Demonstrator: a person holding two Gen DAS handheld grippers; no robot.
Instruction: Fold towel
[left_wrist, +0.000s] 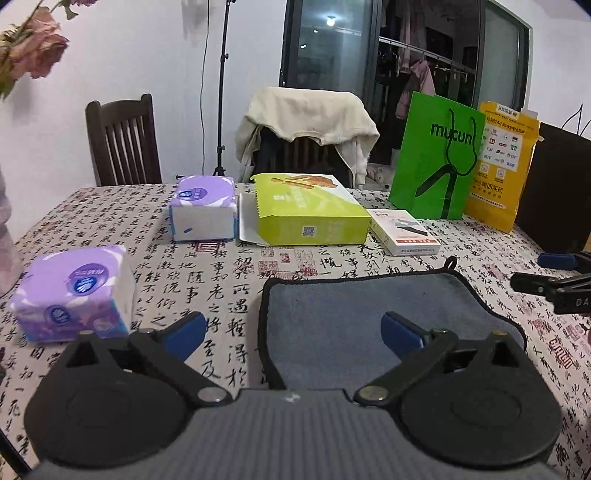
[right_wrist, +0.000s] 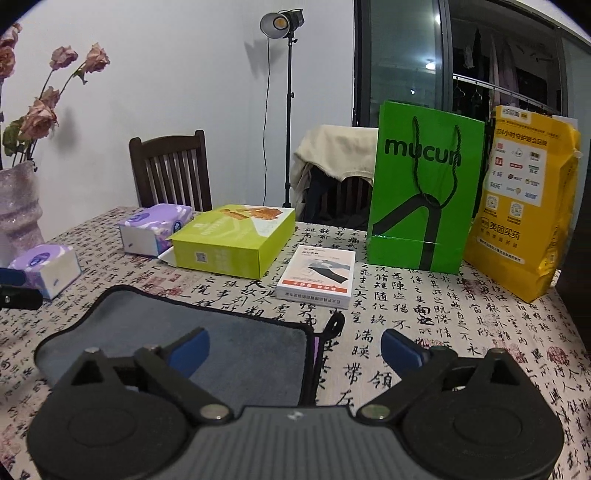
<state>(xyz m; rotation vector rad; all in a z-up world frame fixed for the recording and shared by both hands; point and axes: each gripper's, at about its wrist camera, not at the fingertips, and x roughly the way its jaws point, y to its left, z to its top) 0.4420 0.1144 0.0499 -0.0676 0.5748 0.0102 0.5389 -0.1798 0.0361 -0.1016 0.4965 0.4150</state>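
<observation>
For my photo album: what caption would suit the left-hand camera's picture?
Open left gripper poised over the left edge of a grey towel on a calligraphy-print tablecloth.

left tool (left_wrist: 293, 332) held wide open over grey towel (left_wrist: 332, 314), right tool (left_wrist: 543, 271) at the edge

Plush matt towel (left_wrist: 351, 306); glossy green paper bag (right_wrist: 424, 192).

My two wrist views sit low and close over the table (left_wrist: 221, 266), facing the far chairs, left camera left of right, sharing the towel (left_wrist: 351, 314) and boxes.
</observation>
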